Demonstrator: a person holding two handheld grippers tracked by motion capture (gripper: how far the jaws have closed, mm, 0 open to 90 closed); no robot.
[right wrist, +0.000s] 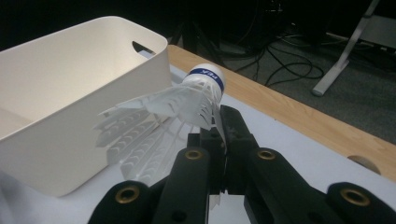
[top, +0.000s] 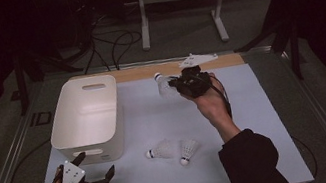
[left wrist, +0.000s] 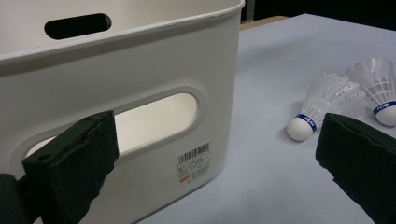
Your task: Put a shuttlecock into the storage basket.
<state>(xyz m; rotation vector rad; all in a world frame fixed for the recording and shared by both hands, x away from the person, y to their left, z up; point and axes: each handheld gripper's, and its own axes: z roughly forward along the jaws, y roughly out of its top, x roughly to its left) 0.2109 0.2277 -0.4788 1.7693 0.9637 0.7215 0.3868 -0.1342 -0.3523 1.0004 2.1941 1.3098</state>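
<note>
White shuttlecock (right wrist: 187, 100) with a blue band, plain white bin (top: 85, 118), pale grey table (top: 257, 120).

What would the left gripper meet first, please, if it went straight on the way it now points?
Probably the white bin: its near wall with the handle slot lies ahead of the open left gripper. Depth is hard to judge; the shuttlecocks sit off to the side.

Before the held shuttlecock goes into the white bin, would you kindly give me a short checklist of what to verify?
1. Right gripper shut on the held shuttlecock, pinching its feather skirt: ok.
2. Grip secure enough for the carry: cannot tell, only a thin edge is pinched.
3. White bin open, nothing seen inside: ok.
4. Held shuttlecock already above the bin: not ok, it is beside the bin's right rim.
5. Left gripper open, in front of the bin: ok.
6. Two shuttlecocks on the mat, off the path: ok.
</note>
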